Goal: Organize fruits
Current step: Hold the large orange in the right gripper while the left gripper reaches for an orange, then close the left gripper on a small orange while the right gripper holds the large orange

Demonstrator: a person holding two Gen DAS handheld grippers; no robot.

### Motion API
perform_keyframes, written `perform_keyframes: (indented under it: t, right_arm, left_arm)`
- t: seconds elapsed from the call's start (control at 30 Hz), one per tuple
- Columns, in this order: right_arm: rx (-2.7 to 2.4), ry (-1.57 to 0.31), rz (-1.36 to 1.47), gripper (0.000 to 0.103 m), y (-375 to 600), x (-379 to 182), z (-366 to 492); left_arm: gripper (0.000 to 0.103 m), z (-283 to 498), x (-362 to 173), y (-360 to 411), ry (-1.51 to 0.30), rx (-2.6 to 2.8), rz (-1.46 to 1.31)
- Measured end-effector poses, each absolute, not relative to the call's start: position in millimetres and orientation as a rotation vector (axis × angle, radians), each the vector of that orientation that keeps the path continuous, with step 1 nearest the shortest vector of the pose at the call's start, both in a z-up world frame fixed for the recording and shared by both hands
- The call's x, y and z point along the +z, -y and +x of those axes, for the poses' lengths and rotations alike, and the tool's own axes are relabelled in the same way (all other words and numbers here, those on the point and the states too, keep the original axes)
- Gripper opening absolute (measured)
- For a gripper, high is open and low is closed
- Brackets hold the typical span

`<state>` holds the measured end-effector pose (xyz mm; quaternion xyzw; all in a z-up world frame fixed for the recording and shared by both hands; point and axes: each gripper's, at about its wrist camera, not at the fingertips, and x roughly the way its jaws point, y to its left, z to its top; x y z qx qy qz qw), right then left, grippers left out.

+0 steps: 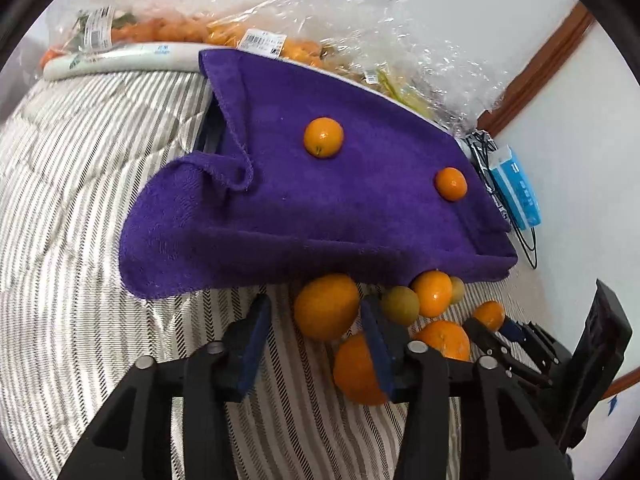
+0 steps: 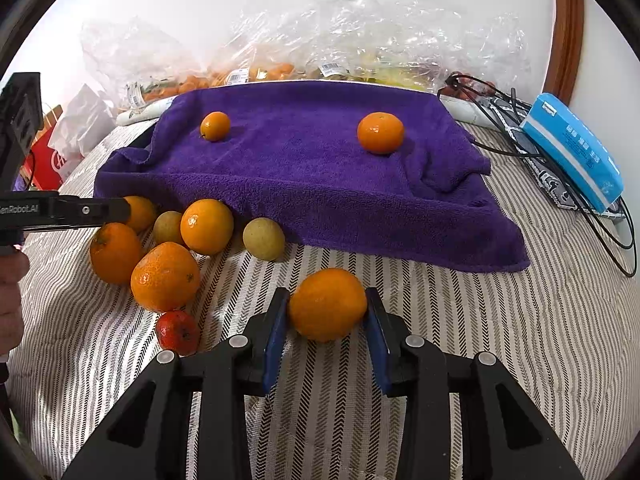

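Oranges (image 2: 164,276), striped bedding (image 2: 500,340), purple towel (image 2: 320,168)

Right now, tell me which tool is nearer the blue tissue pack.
Right. The right tool, clamped on an orange, sits mid-bed, with the blue tissue pack off to its right. The left tool is farther left, at the loose fruit pile.
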<state>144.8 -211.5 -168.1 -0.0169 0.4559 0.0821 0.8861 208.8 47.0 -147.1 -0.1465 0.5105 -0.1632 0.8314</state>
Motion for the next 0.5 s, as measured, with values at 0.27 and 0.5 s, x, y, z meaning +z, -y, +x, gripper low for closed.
perform_keyframes:
  t: [0.27,0.5]
  right_arm:
    - [0.172,-0.948,-0.033,0.039,211,-168,145]
    - [0.173,-0.948,-0.031,0.039,211,-167,145]
  left_arm:
    - [0.032,203,-143,-47,-1.046,-0.358,-0.273]
    - [0.032,195,-136,-67,-1.04,-0.257,-0.216]
